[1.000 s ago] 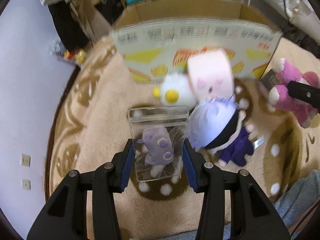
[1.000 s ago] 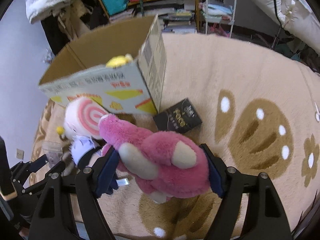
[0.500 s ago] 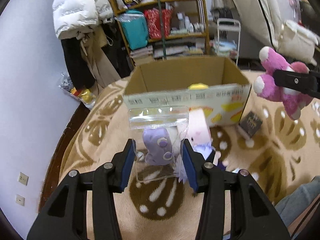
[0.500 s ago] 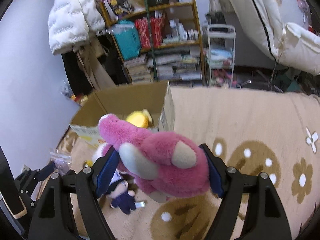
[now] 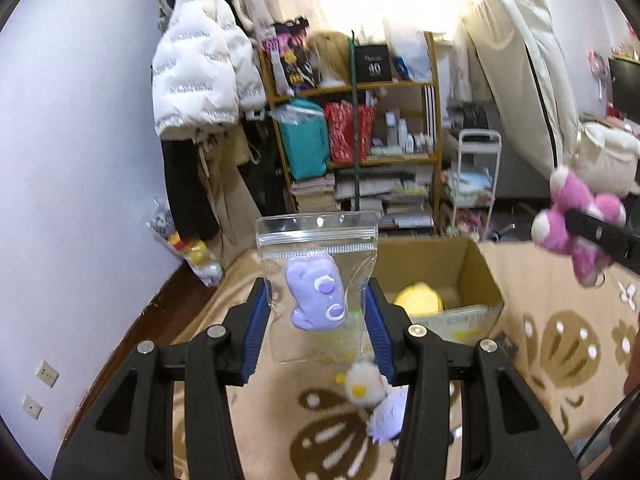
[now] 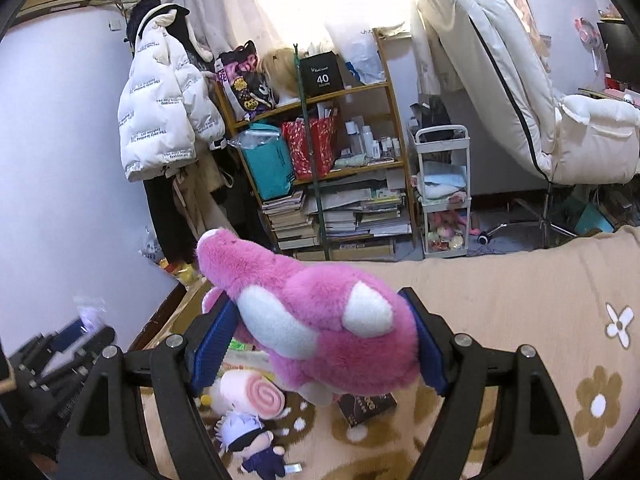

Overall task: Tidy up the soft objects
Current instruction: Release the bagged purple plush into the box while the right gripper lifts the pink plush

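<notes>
My left gripper (image 5: pixel 316 320) is shut on a clear zip bag (image 5: pixel 316 240) with a small purple plush (image 5: pixel 316 298) inside, held high above the rug. Behind it stands an open cardboard box (image 5: pixel 460 264) with a yellow plush (image 5: pixel 418 300) in it. My right gripper (image 6: pixel 320 344) is shut on a big pink plush bear (image 6: pixel 320 320), also raised; the bear shows at the right in the left wrist view (image 5: pixel 576 236). On the rug lie a white chick plush (image 5: pixel 362 386), a pink swirl plush (image 6: pixel 256 394) and a white-haired doll in dark clothes (image 6: pixel 252 444).
A beige rug with brown patterns (image 6: pixel 540 300) covers the floor. A small black box (image 6: pixel 366 406) lies on it under the bear. A cluttered shelf (image 6: pixel 332 172), a white trolley (image 6: pixel 444 196), a hung white jacket (image 6: pixel 160 112) and a white chair (image 6: pixel 520 80) stand behind.
Both grippers have risen well above the rug with their loads, and the views now tilt up to the shelf and wall. The box and floor plushies have dropped low in view.
</notes>
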{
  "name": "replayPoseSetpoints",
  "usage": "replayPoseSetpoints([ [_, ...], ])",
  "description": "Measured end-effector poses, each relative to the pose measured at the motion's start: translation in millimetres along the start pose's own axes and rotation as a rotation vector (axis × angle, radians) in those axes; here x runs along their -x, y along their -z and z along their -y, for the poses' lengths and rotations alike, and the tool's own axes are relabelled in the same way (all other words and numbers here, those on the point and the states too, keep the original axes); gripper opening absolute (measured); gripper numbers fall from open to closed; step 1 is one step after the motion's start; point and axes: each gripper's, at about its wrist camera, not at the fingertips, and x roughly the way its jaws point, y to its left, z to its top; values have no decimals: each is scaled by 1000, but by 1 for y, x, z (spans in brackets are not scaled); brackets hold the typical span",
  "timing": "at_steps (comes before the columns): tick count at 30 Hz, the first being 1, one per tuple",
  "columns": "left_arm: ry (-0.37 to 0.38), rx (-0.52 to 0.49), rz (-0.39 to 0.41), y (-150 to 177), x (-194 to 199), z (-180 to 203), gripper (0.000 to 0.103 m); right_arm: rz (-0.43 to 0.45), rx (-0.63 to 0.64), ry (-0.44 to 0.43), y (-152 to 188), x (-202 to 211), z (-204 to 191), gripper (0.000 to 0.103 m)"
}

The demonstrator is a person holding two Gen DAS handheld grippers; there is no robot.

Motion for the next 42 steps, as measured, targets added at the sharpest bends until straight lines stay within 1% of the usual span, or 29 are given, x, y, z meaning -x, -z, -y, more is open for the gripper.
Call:
replayPoseSetpoints([
  [2,10,8,20,-11,-1,-2,45,13,10,0,-3,-3,-1,83],
  [4,16,-8,45,-18,-2,-1,45,32,30,1,-8,-4,-1,83],
  [7,-9,-53,99,-31,-5,4,46,54,44,-1,-18,-9,1,83],
  [11,11,-51,110,-42,-13,5,46,83,70,5,-35,-16,3,83],
  [15,11,-33,115,-48,-28,5,46,103,87,13,-50,-26,2,83],
  [18,17,-28,97,-47,-39,6,46,98,106,6,-57,-39,-2,83],
  [22,12,-42,88,-42,-52,10,46,77,119,-8,-56,-55,-6,83],
  [30,40,5,28,-28,-87,11,46,9,134,-17,-41,-88,-7,83],
  [33,48,5,8,-24,-98,12,46,-9,141,-17,-36,-97,-6,83],
  [36,50,4,-4,-20,-106,12,46,-34,135,-45,-30,-107,-6,84],
  [42,69,18,-45,-15,-126,14,46,-81,173,-53,-15,-125,-14,84],
])
